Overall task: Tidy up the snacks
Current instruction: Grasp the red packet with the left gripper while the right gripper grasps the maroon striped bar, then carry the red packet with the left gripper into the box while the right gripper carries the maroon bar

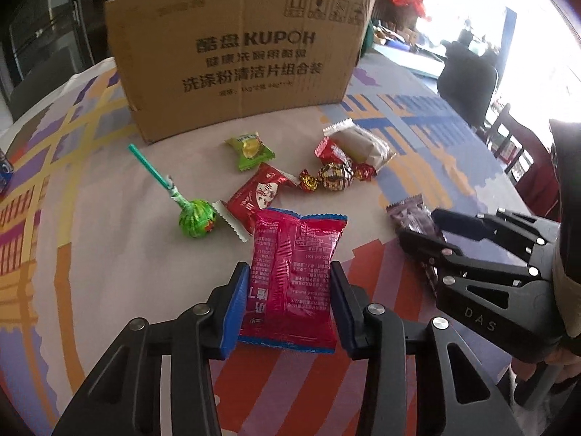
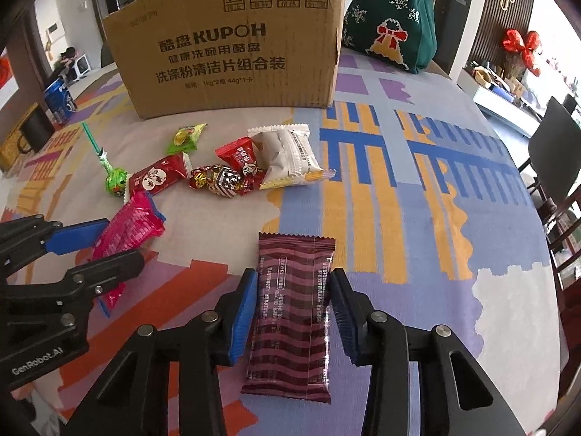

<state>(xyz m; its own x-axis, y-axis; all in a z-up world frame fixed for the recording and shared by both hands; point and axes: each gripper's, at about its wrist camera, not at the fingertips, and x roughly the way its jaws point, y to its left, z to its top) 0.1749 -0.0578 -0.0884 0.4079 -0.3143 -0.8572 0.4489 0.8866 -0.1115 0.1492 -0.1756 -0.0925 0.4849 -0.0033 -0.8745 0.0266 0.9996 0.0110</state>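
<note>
A corrugated cardboard box (image 2: 232, 43) stands at the patterned tablecloth's (image 2: 417, 218) far edge. Nearer the front edge, the left gripper (image 1: 288, 292) clenches a glossy pink pouch (image 1: 292, 272); the right gripper (image 2: 292, 298) clenches a striped maroon bar (image 2: 290, 312).

The pink packet (image 1: 290, 283) lies flat on the patterned tablecloth (image 1: 90, 218), printed back up, clamped between blue pads. At its 3 o'clock the maroon striped bar (image 2: 290, 319) lies flat too, seam up, also pinched. Toward 12 o'clock sit a red sachet (image 1: 258, 196), a green lollipop (image 1: 196, 218) with teal stick, a green candy (image 1: 248, 149), a foil-wrapped chocolate (image 1: 336, 177), a white-wrapped cake (image 1: 359, 145), then the upright cardboard box (image 1: 236, 54)
</note>
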